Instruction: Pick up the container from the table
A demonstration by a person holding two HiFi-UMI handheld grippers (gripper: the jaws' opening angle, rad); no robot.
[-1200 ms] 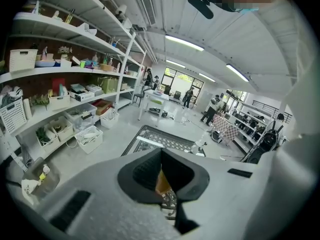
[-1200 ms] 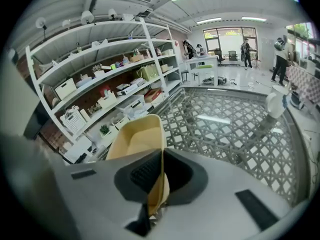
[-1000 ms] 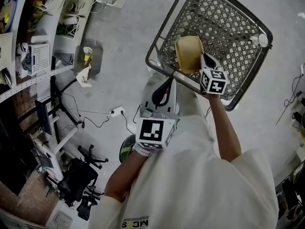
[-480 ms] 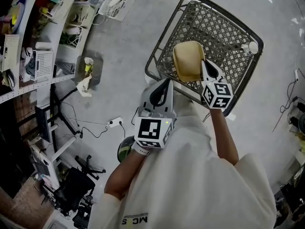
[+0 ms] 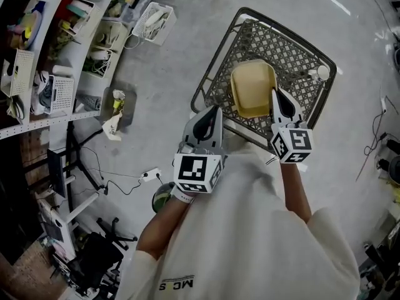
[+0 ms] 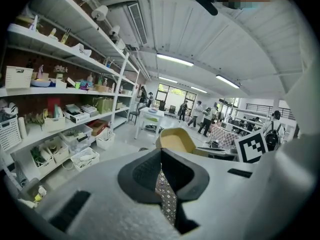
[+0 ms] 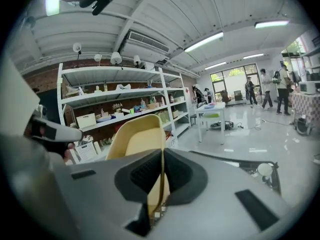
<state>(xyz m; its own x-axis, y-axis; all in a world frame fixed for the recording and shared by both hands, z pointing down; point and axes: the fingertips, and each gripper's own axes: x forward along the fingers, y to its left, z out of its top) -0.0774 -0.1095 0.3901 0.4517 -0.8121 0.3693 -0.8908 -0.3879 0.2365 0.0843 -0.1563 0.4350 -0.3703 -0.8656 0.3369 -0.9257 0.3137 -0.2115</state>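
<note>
A yellow rectangular container (image 5: 252,87) hangs above the black metal mesh table (image 5: 294,49) in the head view. My right gripper (image 5: 275,93) is shut on the container's thin right rim. In the right gripper view the container (image 7: 135,139) stands upright, with its wall pinched between the closed jaws of the right gripper (image 7: 161,154). My left gripper (image 5: 215,109) is shut and empty, just left of the container near the table's front edge. From the left gripper view the container (image 6: 175,140) shows beyond the shut left gripper (image 6: 160,152).
Shelving (image 5: 37,74) with bins and baskets lines the left side. A white basket (image 5: 153,20) stands on the floor by it. A power strip (image 5: 149,175) with cables and an office chair (image 5: 94,255) lie at lower left. People stand far across the hall.
The right gripper, holding the container, sits a little lower and further right in the head view. The container has turned slightly. The left gripper has barely moved.
</note>
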